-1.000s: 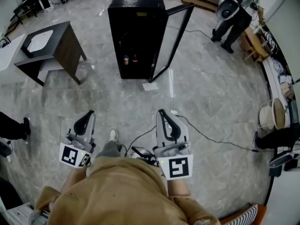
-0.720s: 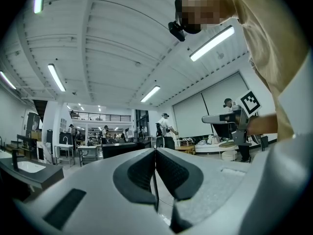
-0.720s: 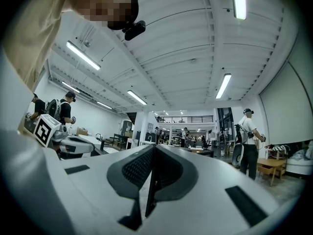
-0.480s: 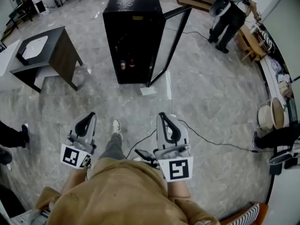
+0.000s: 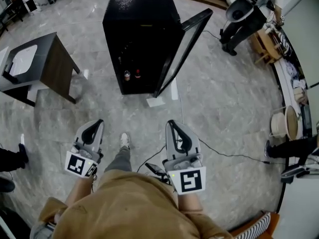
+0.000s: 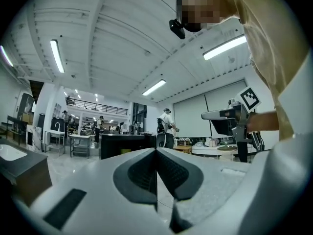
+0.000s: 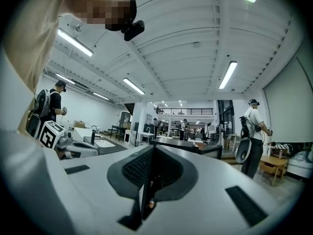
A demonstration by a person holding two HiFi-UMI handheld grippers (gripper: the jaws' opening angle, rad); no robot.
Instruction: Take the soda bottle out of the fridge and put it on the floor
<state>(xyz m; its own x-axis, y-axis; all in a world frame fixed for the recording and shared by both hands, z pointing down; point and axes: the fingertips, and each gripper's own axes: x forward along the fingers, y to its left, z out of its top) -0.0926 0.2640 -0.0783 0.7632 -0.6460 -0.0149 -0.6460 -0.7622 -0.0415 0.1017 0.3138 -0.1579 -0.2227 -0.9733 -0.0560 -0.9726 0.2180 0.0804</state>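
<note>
The black fridge (image 5: 142,29) stands on the floor ahead with its glass door (image 5: 182,49) swung open to the right. On its bottom shelf a dark soda bottle (image 5: 137,74) with a red cap stands beside a can (image 5: 127,75). My left gripper (image 5: 97,124) and my right gripper (image 5: 171,124) are held low in front of me, well short of the fridge. Both are shut with nothing between the jaws; the closed tips show in the left gripper view (image 6: 156,151) and the right gripper view (image 7: 152,149).
A dark table (image 5: 47,66) with a white basin stands to the fridge's left. A white sheet (image 5: 155,101) and a black cable (image 5: 224,154) lie on the marble floor. A person (image 5: 244,16) stands at the back right, beside benches along the right wall.
The fridge has come nearer and sits larger in the head view as I walk toward it. Both grippers stay shut in the same carried pose.
</note>
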